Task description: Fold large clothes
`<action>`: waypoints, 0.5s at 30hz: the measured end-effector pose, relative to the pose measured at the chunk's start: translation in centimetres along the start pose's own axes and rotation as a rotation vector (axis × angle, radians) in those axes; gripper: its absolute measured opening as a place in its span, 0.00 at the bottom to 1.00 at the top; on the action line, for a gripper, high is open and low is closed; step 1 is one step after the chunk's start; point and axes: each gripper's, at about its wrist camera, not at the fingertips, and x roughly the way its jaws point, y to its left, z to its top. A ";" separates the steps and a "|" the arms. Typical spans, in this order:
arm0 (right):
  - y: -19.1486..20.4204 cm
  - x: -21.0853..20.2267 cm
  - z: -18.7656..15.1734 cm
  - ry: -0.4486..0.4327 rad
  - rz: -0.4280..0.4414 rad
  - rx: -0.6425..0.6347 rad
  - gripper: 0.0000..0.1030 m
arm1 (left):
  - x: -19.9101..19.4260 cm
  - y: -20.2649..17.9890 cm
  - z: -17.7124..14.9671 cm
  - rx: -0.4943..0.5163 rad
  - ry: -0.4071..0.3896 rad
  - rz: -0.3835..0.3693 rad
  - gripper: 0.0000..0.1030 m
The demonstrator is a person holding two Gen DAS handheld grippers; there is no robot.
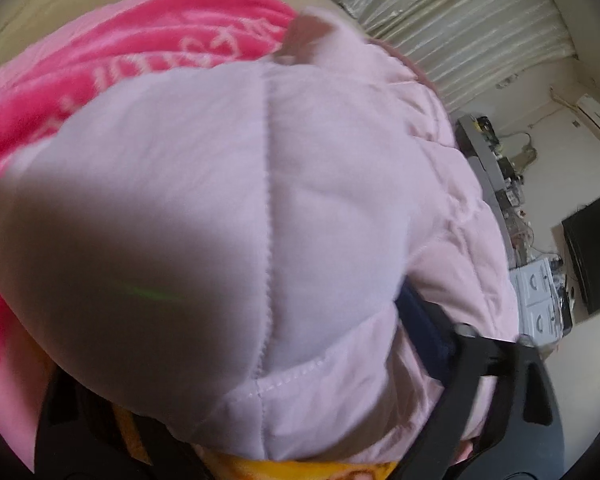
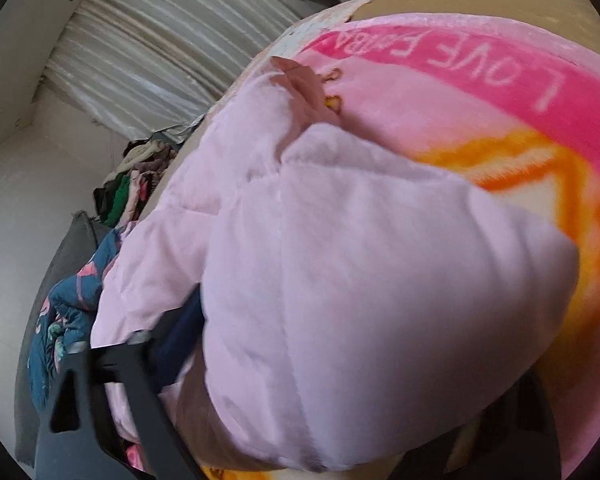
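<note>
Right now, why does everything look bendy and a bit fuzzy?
Left wrist view: the fisheye lens bends the curtain, motion smears the pink blanket, and a shadow with a green glint lies on the pale pink jacket. Right wrist view: the same curving, with a black rim around the picture; the jacket is soft-edged.

Left gripper [image 1: 252, 360]: tilted down, astride pink jacket [image 1: 220, 180]; navy pad [image 1: 416, 316] against its side, other finger hidden beneath.
Right gripper [image 2: 340, 360]: likewise astride pink jacket; navy pad [image 2: 180, 336] in its fold.

Both wrist cameras angled downward, pressed close over the pale pink padded garment [image 1: 220, 200], seemingly from opposite sides, sharing the pink blanket [image 2: 460, 92]
</note>
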 end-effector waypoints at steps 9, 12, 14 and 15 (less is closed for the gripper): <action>4.8 -1.3 1.0 -0.021 -0.062 -0.288 0.34 | -3.3 -5.7 -0.3 0.225 -0.063 0.114 0.32; 6.5 -2.0 1.0 -0.037 -0.081 -0.380 0.31 | -4.3 -7.0 -0.3 0.281 -0.081 0.131 0.30; 7.8 -3.0 1.1 -0.057 -0.073 -0.441 0.30 | -5.6 -7.9 -0.5 0.325 -0.098 0.130 0.28; 8.7 -3.8 1.0 -0.071 -0.067 -0.481 0.29 | -6.0 -8.1 -0.4 0.337 -0.105 0.128 0.28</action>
